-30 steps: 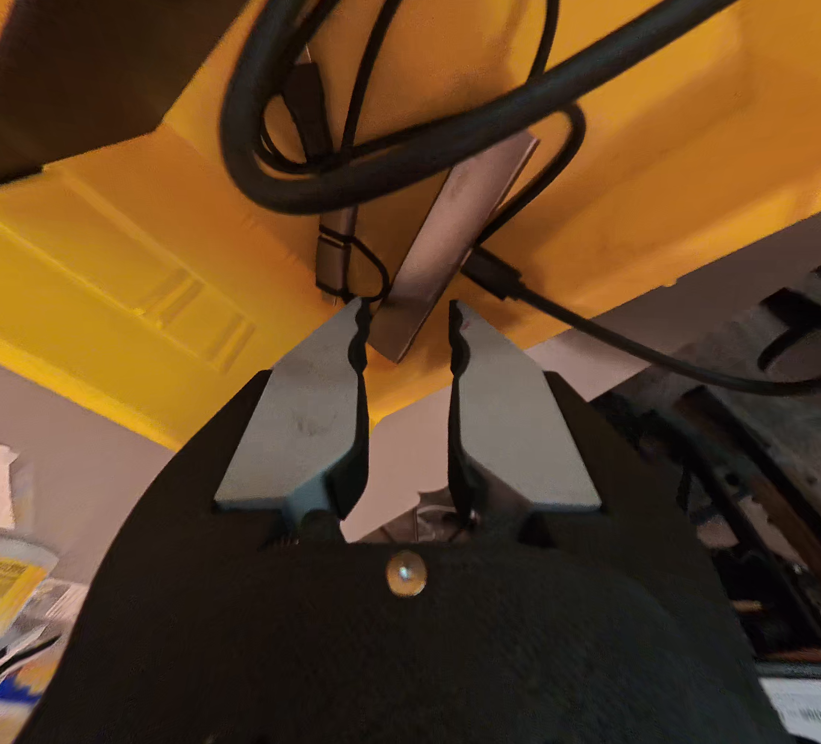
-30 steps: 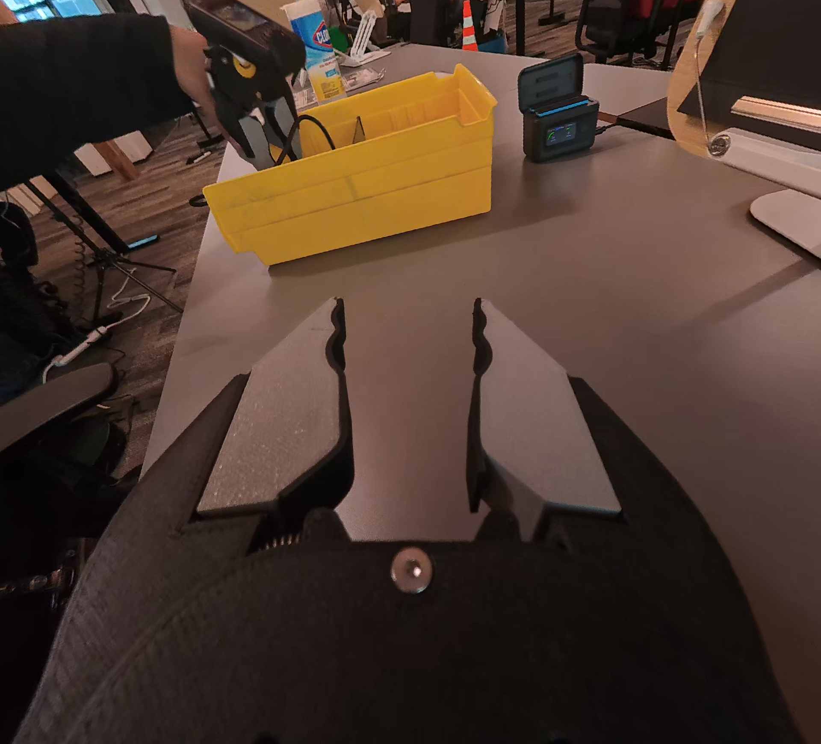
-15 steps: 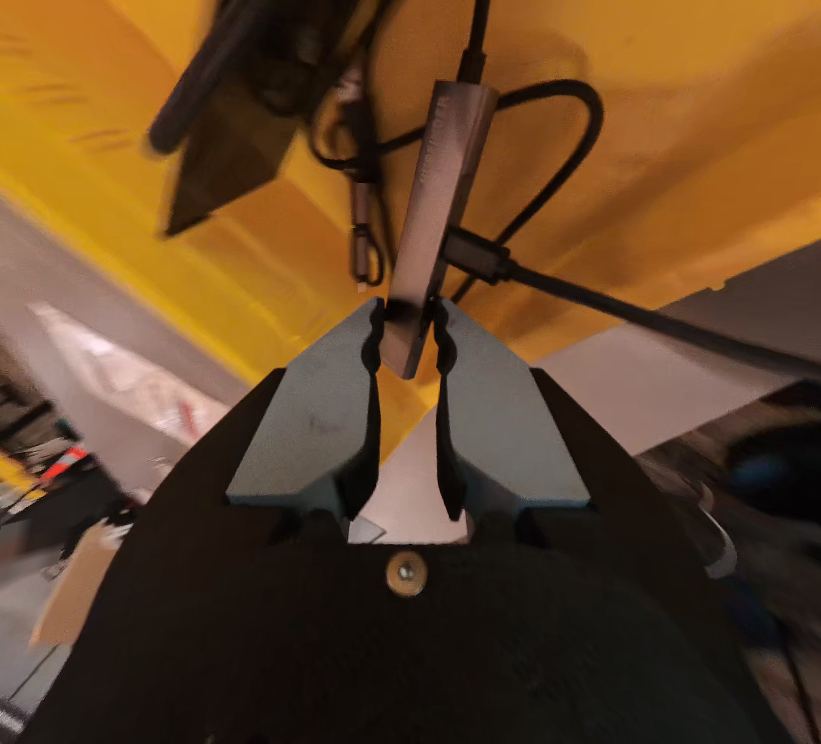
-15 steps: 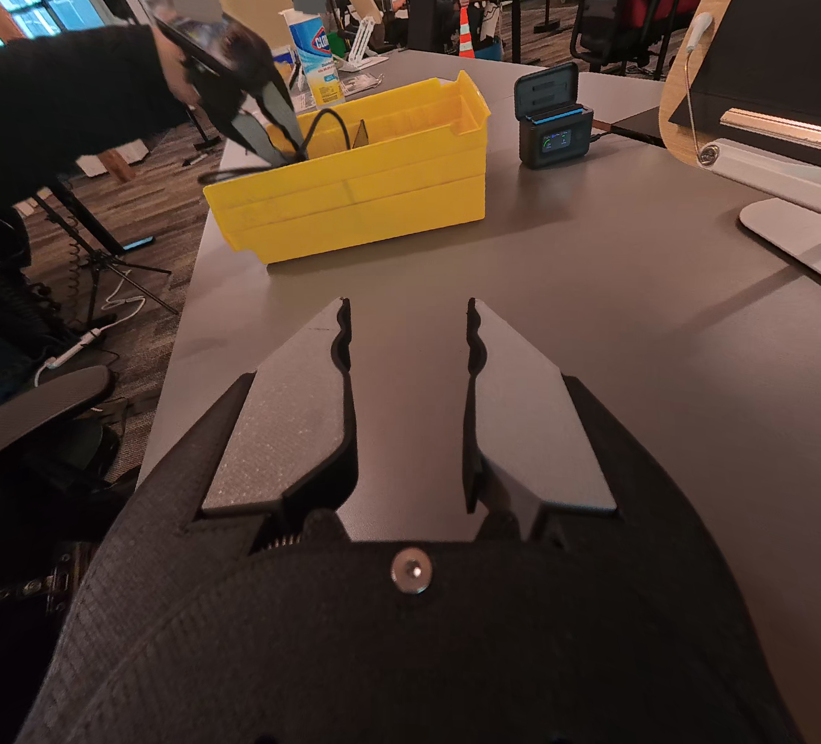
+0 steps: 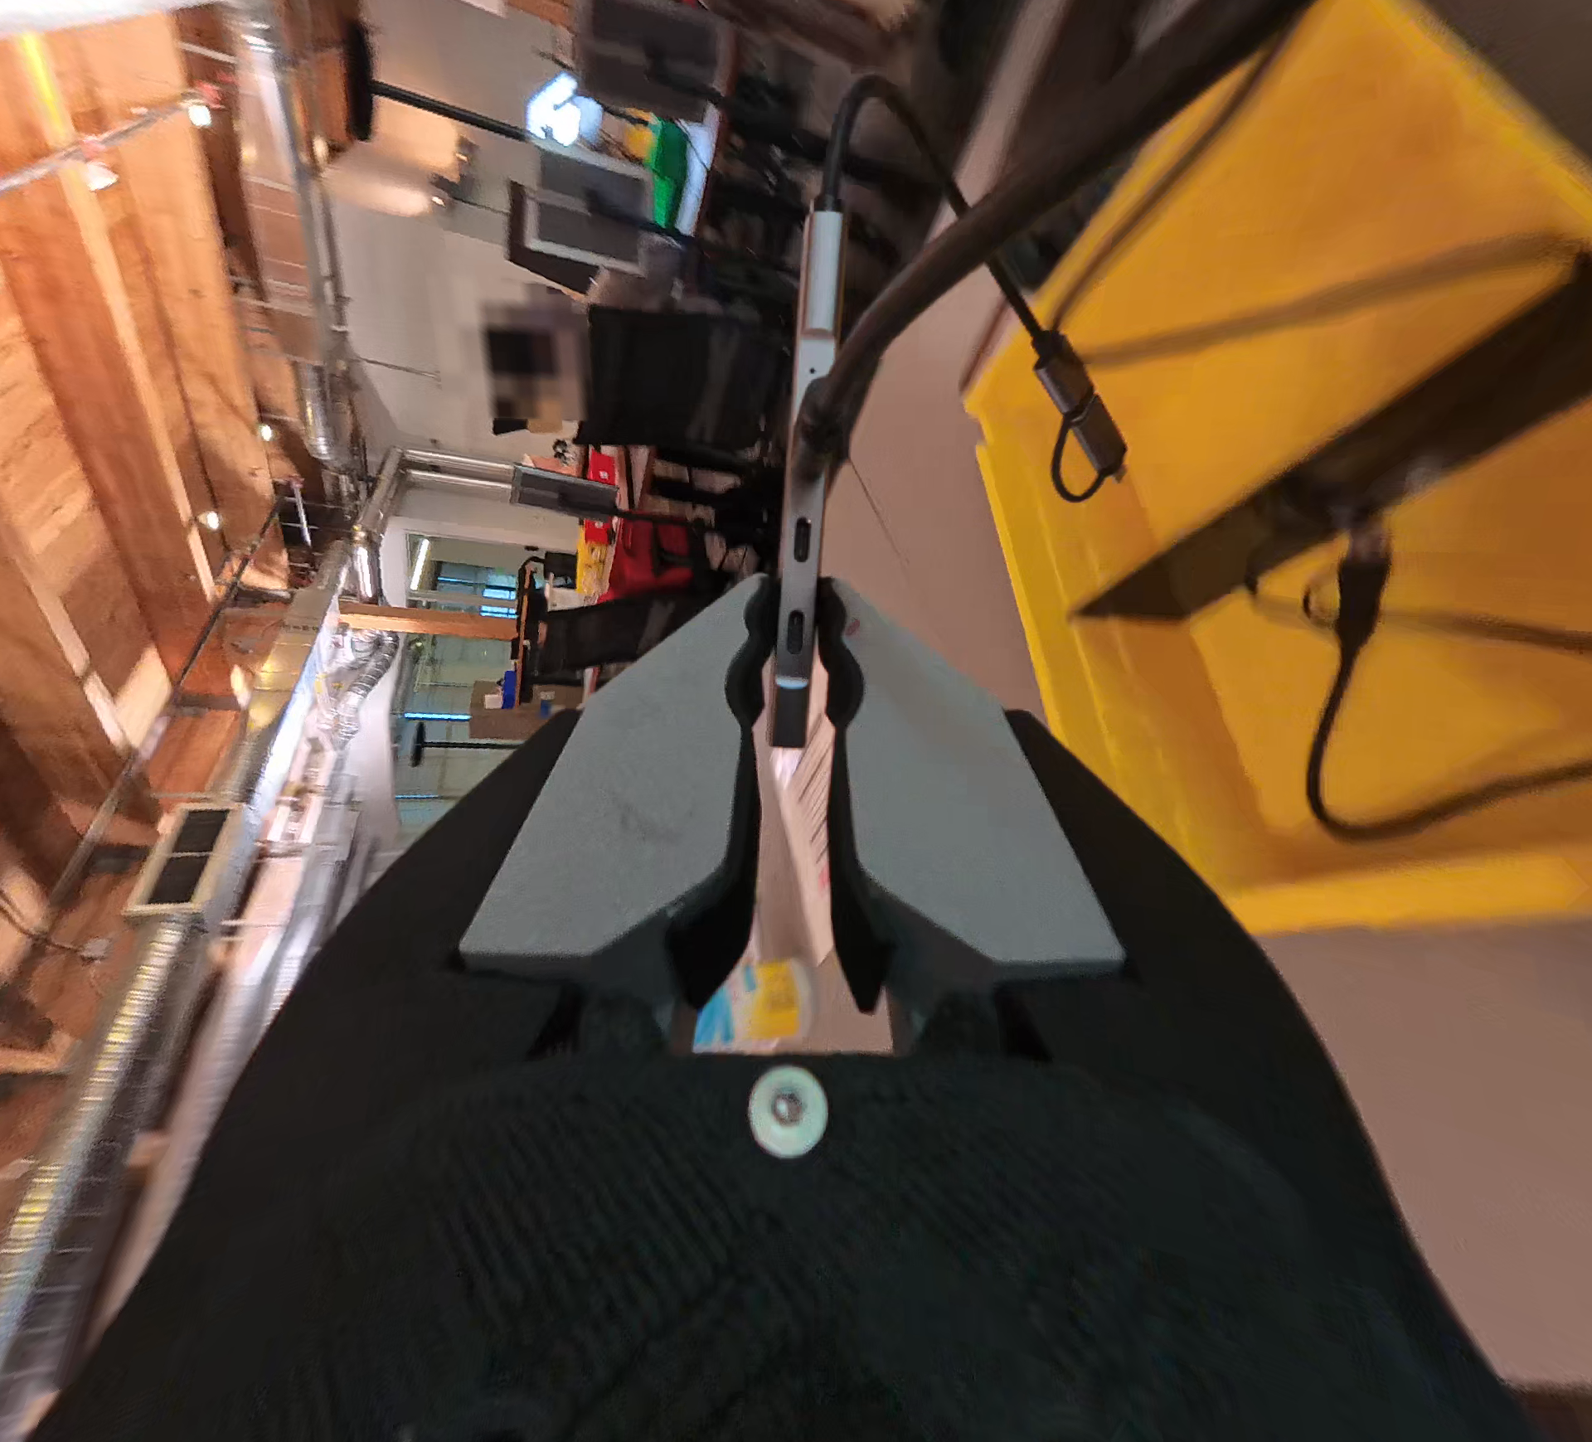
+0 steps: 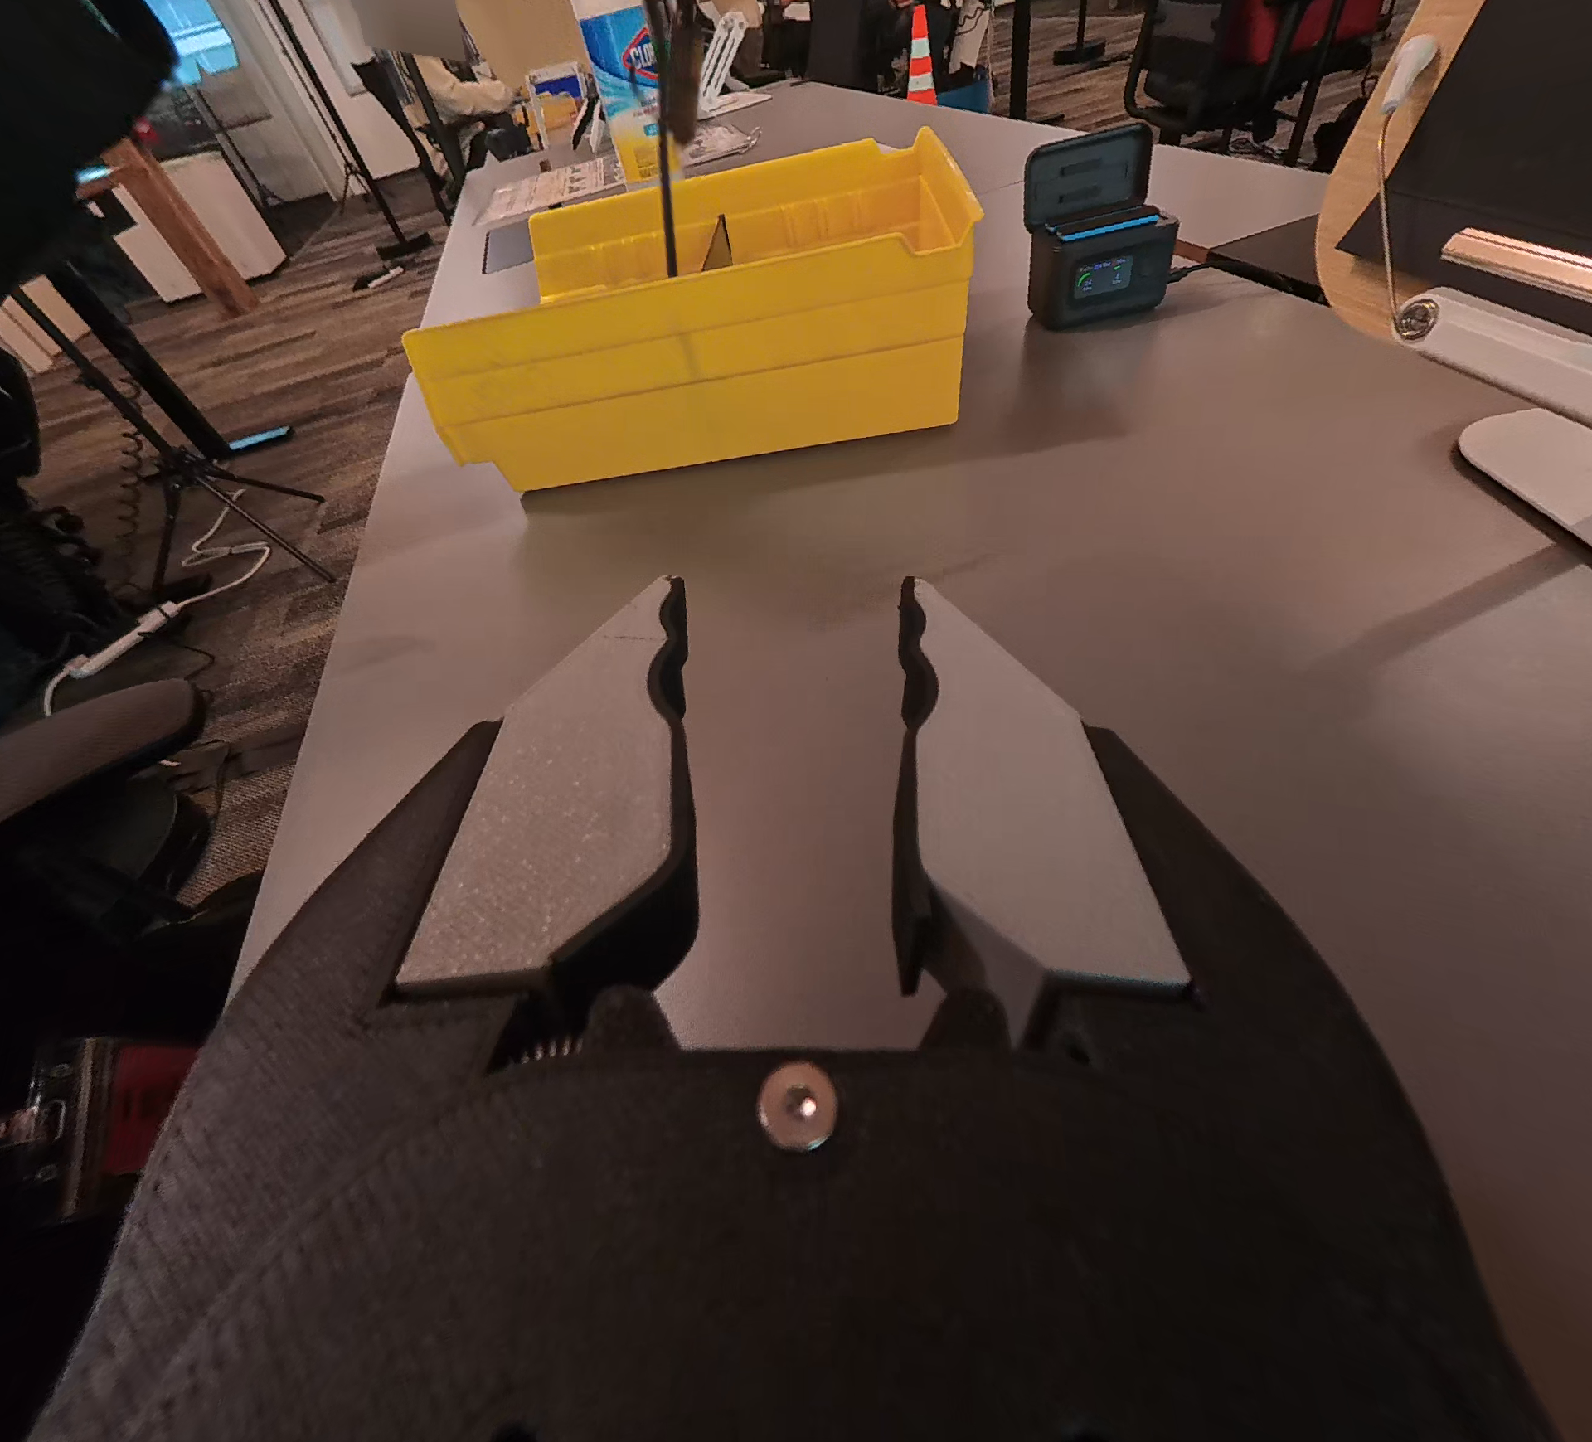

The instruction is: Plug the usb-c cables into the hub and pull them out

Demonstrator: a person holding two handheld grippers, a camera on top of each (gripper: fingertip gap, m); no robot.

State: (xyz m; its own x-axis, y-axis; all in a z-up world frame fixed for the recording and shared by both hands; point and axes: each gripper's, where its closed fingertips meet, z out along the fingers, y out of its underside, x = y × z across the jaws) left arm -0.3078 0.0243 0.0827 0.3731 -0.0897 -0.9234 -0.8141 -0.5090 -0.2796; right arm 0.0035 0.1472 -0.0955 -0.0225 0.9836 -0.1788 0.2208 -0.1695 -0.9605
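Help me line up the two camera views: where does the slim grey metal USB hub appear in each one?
Left wrist view: the slim grey metal USB hub runs up the centre, its near end clamped in the left gripper.
Right wrist view: it hangs blurred at upper centre, above the bin, a black cable trailing down inside.
Shared landmark: the yellow plastic bin.

The left wrist view's background is smeared; the hub's [image 5: 808, 470] near end is hidden between the fingers [image 5: 633, 780]. In the right wrist view, the cable [image 6: 668, 212] vanishes into the yellow bin [image 6: 689, 384]
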